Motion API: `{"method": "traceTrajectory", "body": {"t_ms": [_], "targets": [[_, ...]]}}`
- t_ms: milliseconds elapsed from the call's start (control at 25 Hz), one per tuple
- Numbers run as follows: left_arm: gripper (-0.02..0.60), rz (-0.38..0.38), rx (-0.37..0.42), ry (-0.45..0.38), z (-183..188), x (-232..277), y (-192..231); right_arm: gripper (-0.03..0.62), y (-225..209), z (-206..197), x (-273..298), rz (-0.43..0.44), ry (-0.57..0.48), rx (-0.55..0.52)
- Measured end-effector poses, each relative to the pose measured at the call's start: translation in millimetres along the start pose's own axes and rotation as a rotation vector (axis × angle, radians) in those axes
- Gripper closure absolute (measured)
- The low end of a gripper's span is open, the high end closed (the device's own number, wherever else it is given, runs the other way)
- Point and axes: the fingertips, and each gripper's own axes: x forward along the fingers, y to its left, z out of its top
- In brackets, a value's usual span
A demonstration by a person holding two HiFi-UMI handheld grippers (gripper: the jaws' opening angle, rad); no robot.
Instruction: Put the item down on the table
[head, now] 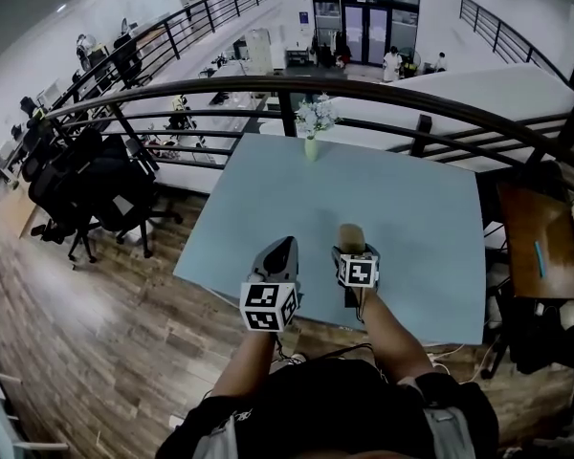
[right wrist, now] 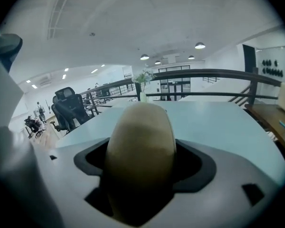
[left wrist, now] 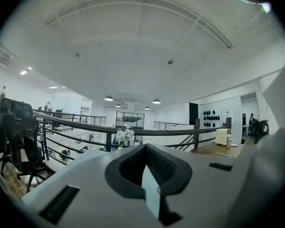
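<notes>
Your two grippers hang over the near edge of the table [head: 416,223], each with a cube of black-and-white square markers. Your left gripper [head: 279,253] has its jaws drawn together with nothing between them. Your right gripper [head: 351,250] is clamped on one tan, rounded item [head: 351,236], which sticks out past the jaws above the tabletop. At the far edge stands one vase of white flowers [head: 313,124], and beyond it a dark railing [head: 440,103].
</notes>
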Motion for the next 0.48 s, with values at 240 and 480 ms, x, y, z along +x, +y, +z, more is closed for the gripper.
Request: {"method": "traceTrajectory", "body": {"t_ms": [240,480], "targets": [[0.571,0.008,0.0,0.009,-5,2,5,0.192,-18,-38,16,-0.044,0.087,0.026],[0.571,0.009,-0.002,0.019,-6,3,10,0.191,-29,-67,26,-0.079,0.171,0.05]]}}
